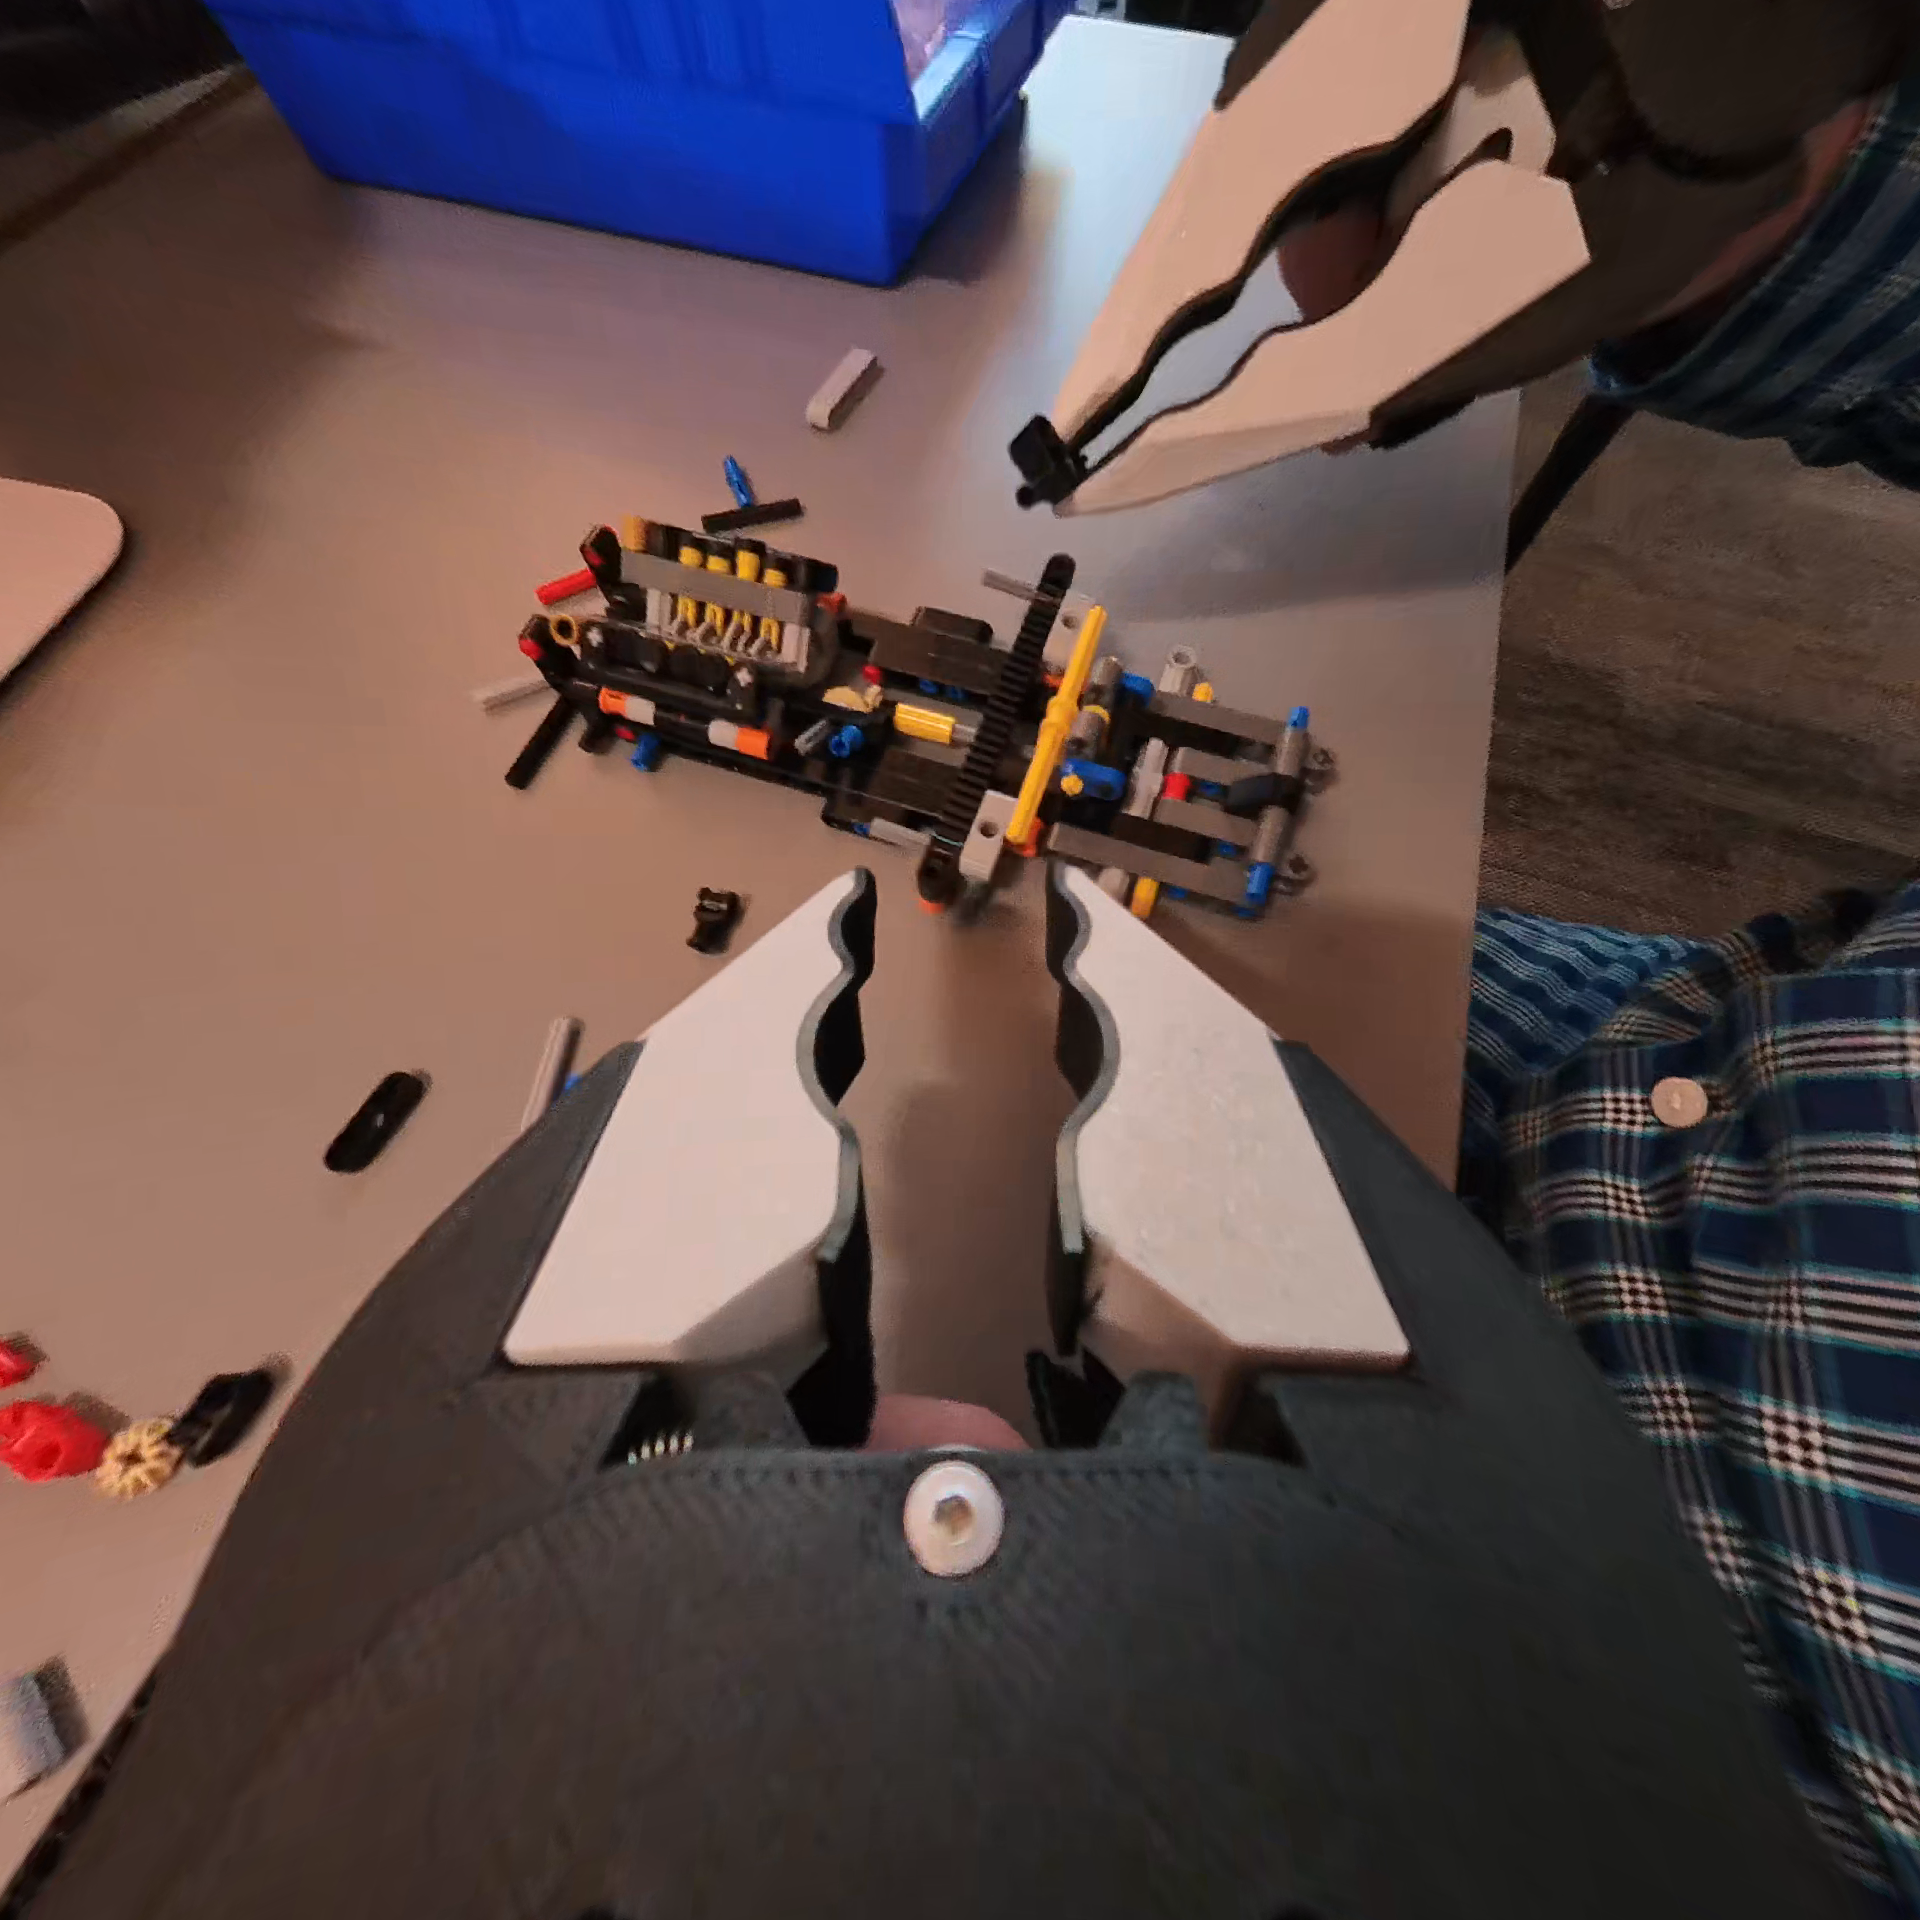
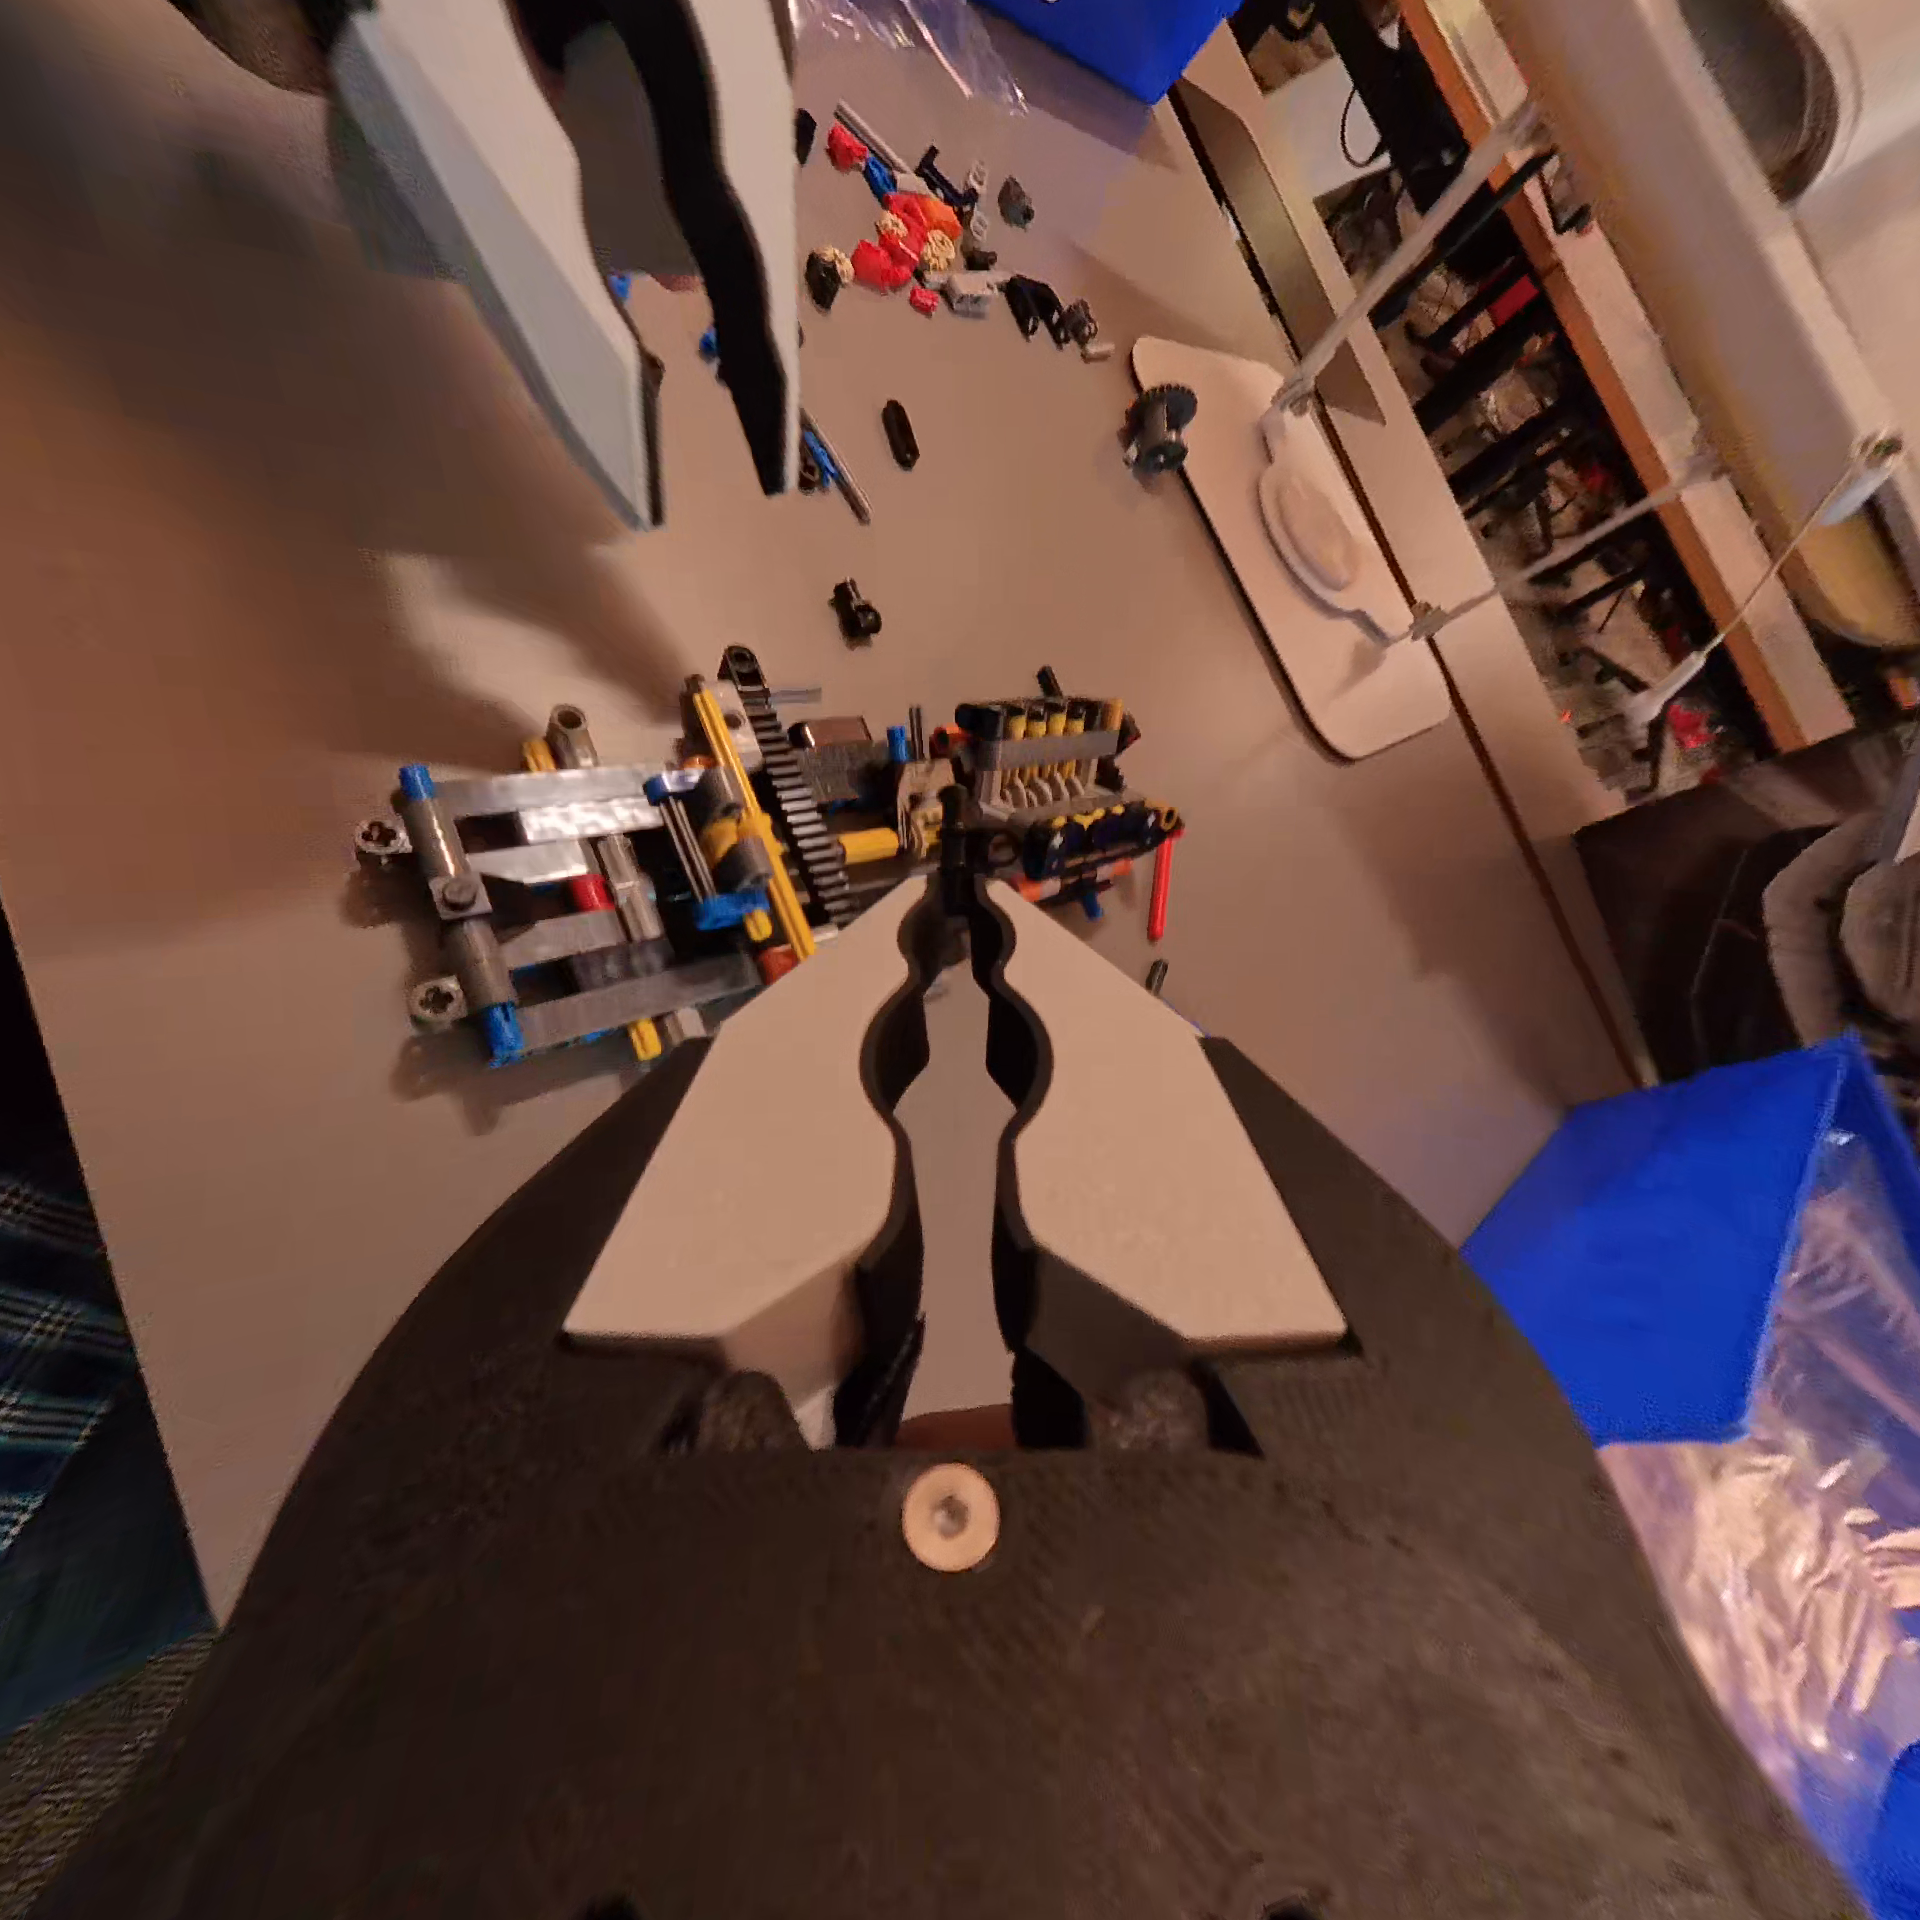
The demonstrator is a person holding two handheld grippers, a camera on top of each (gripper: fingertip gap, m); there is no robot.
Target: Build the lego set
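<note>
The partly built Lego chassis (image 1: 914,717), black and grey with yellow and blue parts and a black toothed rack, lies flat on the grey table. My left gripper (image 1: 961,894) is open and empty, with its tips just short of the chassis' near edge. My right gripper (image 1: 1070,468) hangs above the far side of the chassis, shut on a small black connector piece (image 1: 1042,457). In the right wrist view the right gripper (image 2: 956,899) pinches the black piece (image 2: 950,842) over the chassis (image 2: 727,831). The left gripper (image 2: 712,494) shows open at the upper left.
A blue bin (image 1: 623,135) stands at the back, also in the right wrist view (image 2: 1662,1247). Loose parts lie about: a black piece (image 1: 714,917), a black link (image 1: 374,1120), a grey beam (image 1: 842,387), a red-and-tan pile (image 2: 914,239). A plaid-shirted person (image 1: 1714,1247) sits at the table's edge. My right fingertips sit around 9 cm from my left ones. The black link (image 1: 374,1120) is about 12 cm from my left fingertips and 20 cm from my right. It turns up in the right wrist view (image 2: 898,427) as well.
</note>
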